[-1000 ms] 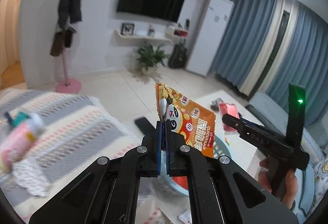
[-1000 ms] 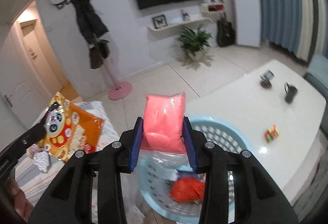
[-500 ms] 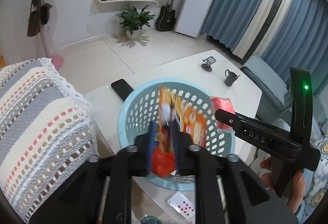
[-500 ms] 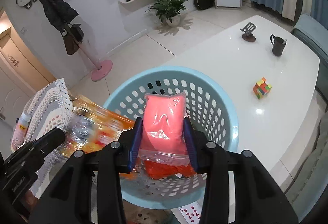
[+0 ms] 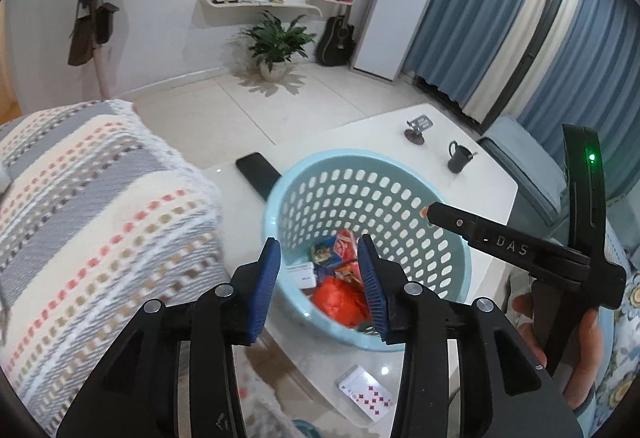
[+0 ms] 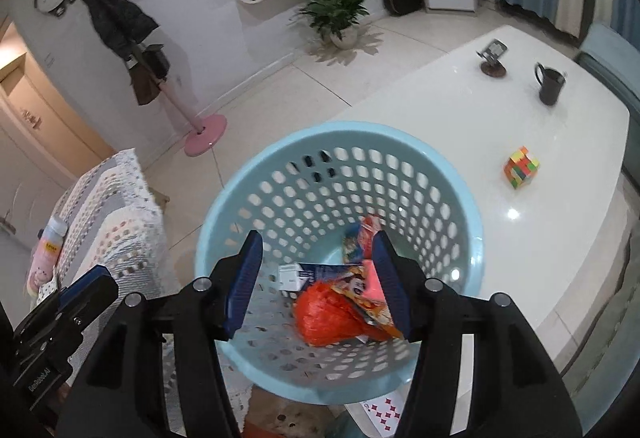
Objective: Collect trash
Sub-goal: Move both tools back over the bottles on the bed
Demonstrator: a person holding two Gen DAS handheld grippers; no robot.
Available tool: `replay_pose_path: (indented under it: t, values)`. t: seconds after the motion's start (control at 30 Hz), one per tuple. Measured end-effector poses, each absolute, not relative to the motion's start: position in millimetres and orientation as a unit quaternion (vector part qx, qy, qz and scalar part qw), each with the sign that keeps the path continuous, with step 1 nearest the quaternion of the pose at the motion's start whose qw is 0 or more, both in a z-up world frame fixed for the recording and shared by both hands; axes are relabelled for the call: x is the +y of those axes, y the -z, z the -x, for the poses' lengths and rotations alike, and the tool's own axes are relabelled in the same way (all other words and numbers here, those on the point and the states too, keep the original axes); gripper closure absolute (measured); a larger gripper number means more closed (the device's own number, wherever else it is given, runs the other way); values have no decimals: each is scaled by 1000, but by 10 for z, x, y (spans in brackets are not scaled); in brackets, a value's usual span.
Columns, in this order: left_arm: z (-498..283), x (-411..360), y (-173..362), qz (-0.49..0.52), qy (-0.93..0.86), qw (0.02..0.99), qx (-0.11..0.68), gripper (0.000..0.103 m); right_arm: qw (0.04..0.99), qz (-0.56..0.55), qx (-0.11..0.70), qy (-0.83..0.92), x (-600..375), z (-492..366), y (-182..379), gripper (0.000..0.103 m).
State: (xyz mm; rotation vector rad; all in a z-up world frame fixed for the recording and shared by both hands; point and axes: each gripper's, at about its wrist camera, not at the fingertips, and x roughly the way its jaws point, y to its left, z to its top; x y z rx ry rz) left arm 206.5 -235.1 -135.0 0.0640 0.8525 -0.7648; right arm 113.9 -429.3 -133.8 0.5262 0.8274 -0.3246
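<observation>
The trash is lying in the bottom of the light blue basket (image 6: 224,213): an orange-red crumpled bag (image 6: 328,314), a small white box (image 6: 292,276), a pink packet (image 6: 372,278) and a shiny snack wrapper (image 6: 354,238) are all piled up together down there. The basket is full of little holes and is sitting on the near corner of the white table (image 6: 460,125). Both grippers are hanging over the basket and pointing down into it. The left gripper (image 5: 320,274) is opening its blue fingers (image 5: 266,278), and nothing is sitting between them. The right gripper (image 6: 318,278) is opening its fingers too, and they are not squeezing anything; the pink packet is lying just beside the right-hand finger (image 6: 392,278), but I cannot tell if they are touching. A hand (image 5: 576,350) is holding the right gripper's handle. A black phone (image 5: 258,175) is lying on the table just behind the basket. A black mug (image 6: 550,83), a little phone stand (image 6: 494,57) and a colourful puzzle cube (image 6: 520,167) are sitting farther out on the table. A pack of cards (image 5: 366,396) is lying in front of the basket. A dotted blanket (image 5: 92,205) is covering something soft beside the table.
</observation>
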Motion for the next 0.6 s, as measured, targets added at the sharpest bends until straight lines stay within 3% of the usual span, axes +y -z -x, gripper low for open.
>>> replay_pose_path:
  t: [0.2, 0.6]
  values:
    - [-2091, -1829, 1101, 4, 336, 863, 378, 63, 899, -201, 373, 114, -3802, -1334, 979, 50]
    - [-2247, -79, 609, 50, 203, 928, 310, 49, 930, -101, 353, -23, -2180, -1935, 471, 49]
